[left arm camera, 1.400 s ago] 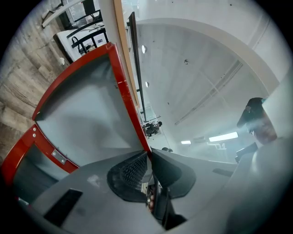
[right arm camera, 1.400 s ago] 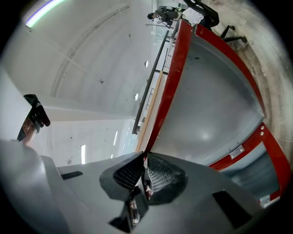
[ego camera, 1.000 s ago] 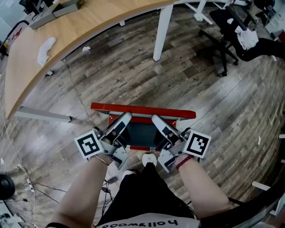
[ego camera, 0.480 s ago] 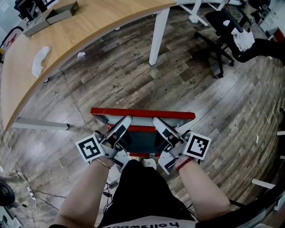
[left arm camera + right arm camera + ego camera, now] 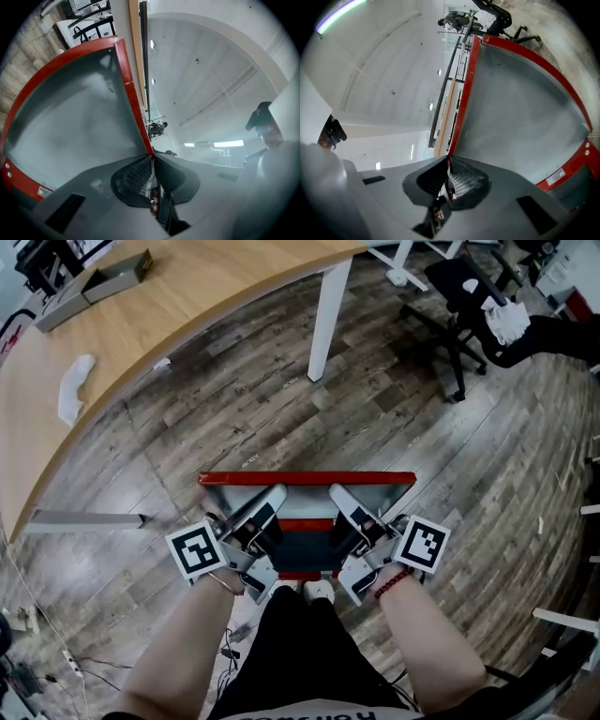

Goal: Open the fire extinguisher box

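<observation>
So, the fire extinguisher box (image 5: 302,549) sat on the wood floor (image 5: 487,474) right in front of the person's shoe (image 5: 317,592). It had a red frame, and its lid (image 5: 307,478) was raised, with the lid's red free edge on the side toward the counter. The left gripper (image 5: 274,493) and right gripper (image 5: 337,493) both reached over the box to that edge, left one on the lid's left part, right one on its right part, apart from each other. In the left gripper view the fingers (image 5: 133,176) were closing; the thin red rim of the lid ran straight into the gap between them and the pads pinched it. The grey lid panel filled the left of that view. The right gripper view mirrored it: its fingers (image 5: 464,180) were closing with the red rim between the pads, and the panel lay off to the right. Both were clamped on the lid and nothing else. The curved wooden counter (image 5: 141,315) ran across the upper left, well apart from the box, with a white cloth (image 5: 73,388) lying on it. A black office chair (image 5: 459,306) stood at upper right.
</observation>
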Tool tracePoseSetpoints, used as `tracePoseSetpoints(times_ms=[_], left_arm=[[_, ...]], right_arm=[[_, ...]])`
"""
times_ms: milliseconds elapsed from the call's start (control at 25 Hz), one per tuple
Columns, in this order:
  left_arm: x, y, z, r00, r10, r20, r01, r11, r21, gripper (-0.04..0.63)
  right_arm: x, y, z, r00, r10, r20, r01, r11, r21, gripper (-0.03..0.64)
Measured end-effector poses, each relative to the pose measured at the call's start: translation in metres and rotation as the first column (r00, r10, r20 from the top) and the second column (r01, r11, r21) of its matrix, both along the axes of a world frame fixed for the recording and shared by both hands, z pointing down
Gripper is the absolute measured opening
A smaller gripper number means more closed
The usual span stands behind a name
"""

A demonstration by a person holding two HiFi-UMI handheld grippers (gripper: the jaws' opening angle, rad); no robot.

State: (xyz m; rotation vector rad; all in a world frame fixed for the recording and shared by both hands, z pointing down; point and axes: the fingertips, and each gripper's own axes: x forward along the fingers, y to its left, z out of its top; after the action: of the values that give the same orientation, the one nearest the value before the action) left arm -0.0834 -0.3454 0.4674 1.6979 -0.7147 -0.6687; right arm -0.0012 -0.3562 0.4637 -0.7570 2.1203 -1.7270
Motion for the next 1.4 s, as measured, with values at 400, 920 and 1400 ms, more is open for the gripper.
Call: tracePoseSetpoints(times_ms=[400, 920, 1400], left_arm=[[-0.002, -0.03, 0.015, 1.0, 0.013, 0.007, -0.013, 0.999, -0.048, 0.02], [-0.006, -0.066, 0.045, 0.998, 0.034, 0.056, -0.028, 0.994, -0.108, 0.017], [-0.008, -0.082, 0.063, 0.996, 0.049, 0.074, -0.042, 0.994, -0.099, 0.014]], right_arm=[[-0.002, -0.031, 0.016, 0.999, 0.032, 0.005, -0.031, 0.997, -0.069, 0.021], [-0.007, -0.071, 0.044, 0.998, 0.061, -0.027, -0.064, 0.99, -0.125, 0.02], [-0.006, -0.088, 0.063, 0.997, 0.074, -0.025, -0.078, 0.982, -0.174, 0.018]])
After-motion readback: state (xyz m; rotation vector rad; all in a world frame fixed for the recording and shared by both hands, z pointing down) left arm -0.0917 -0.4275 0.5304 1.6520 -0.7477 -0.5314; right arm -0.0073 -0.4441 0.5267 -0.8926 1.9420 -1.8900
